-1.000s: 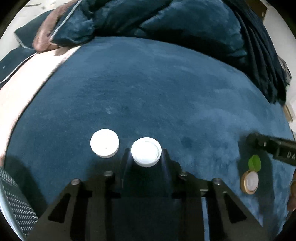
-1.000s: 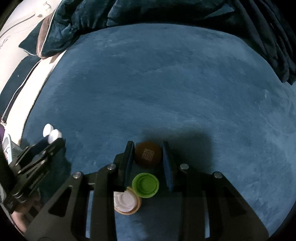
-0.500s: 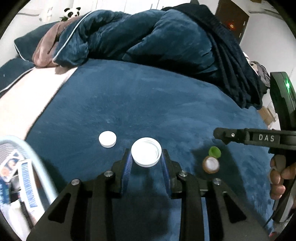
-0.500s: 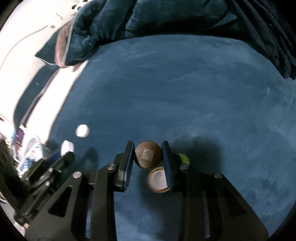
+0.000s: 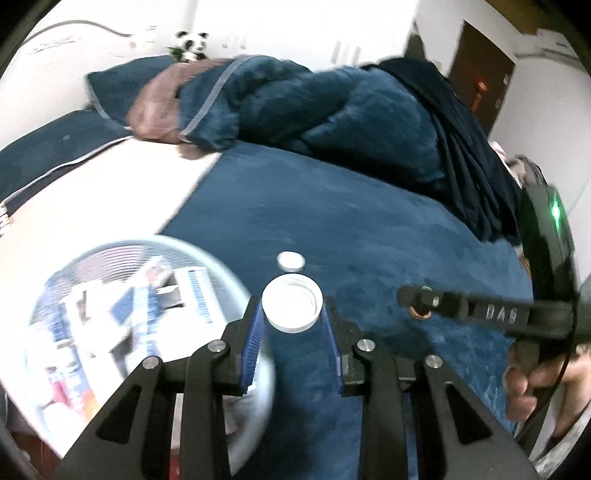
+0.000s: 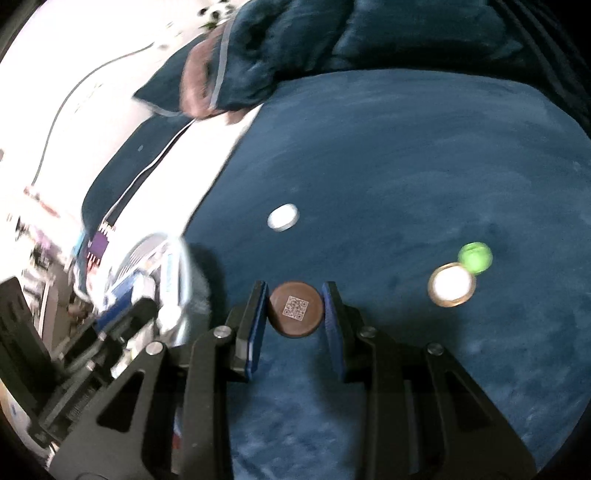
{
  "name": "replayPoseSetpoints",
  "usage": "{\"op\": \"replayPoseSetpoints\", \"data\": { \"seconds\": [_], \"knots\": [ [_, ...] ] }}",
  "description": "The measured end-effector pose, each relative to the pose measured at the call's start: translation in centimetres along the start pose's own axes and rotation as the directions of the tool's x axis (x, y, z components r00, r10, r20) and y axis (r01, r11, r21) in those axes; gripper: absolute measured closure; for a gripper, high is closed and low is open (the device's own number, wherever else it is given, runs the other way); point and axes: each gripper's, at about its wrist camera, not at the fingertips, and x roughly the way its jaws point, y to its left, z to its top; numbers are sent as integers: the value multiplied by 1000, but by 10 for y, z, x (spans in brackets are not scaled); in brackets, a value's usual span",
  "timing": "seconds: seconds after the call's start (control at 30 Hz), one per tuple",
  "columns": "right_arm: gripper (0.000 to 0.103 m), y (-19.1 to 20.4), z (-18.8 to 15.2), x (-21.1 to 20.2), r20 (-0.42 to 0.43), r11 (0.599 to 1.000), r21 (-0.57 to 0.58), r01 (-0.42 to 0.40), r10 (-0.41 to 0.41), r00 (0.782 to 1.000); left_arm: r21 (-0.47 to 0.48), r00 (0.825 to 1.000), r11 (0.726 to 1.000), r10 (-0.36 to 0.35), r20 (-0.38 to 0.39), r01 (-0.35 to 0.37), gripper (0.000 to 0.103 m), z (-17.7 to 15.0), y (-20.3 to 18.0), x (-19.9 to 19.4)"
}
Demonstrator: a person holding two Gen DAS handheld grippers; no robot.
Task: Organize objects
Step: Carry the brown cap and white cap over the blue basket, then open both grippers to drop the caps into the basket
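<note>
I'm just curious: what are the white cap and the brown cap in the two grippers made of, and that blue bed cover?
White cap: likely plastic, smooth, with moulded inner rings. Brown cap: probably matte plastic, though wood is possible; it carries a printed square code. Blue bed cover: soft plush fabric, its nap showing brushed streaks.

Fisheye bending curves both views, with dark corners. The white wall (image 5: pixel 295 26) and sheet (image 6: pixel 155 122) blow out in glare. The basket (image 5: pixel 221 273) is motion-blurred, as is the green cap (image 6: pixel 475 257).

The basket's (image 5: pixel 221 266) contents at lower left were blurred (packaging, perhaps), and its lower rim ran behind the left gripper (image 5: pixel 292 317).
</note>
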Motion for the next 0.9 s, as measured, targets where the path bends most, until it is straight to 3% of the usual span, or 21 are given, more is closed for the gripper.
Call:
{"op": "replayPoseSetpoints", "data": {
  "seconds": [0.17,0.37,0.57,0.7,0.77,0.83,0.9],
  "knots": [
    [72,56,-13,16,-34,993,-105,-57,53,998,-81,997,995,64,35,-61,71,-4,44,-34],
    [72,114,-18,34,-66,969,-216,-120,109,992,-210,990,969,138,38,-128,71,-18,101,-58],
    [72,147,-13,48,-80,952,-251,-177,162,984,-307,981,936,193,35,-173,71,-27,135,-69],
    [69,151,-6,56,-76,939,-225,-261,250,965,-327,977,924,211,7,-198,71,-30,147,-62],
    [54,148,-5,57,-86,947,-192,-257,245,966,-313,973,923,231,-15,-224,56,-31,148,-59],
    [50,144,-5,50,-59,951,-191,-242,235,970,-301,965,920,264,-6,-253,18,-33,147,-62],
    [42,141,-6,45,-41,957,-201,-208,204,978,-299,957,915,289,17,-271,9,-35,146,-69]
  ]
}}
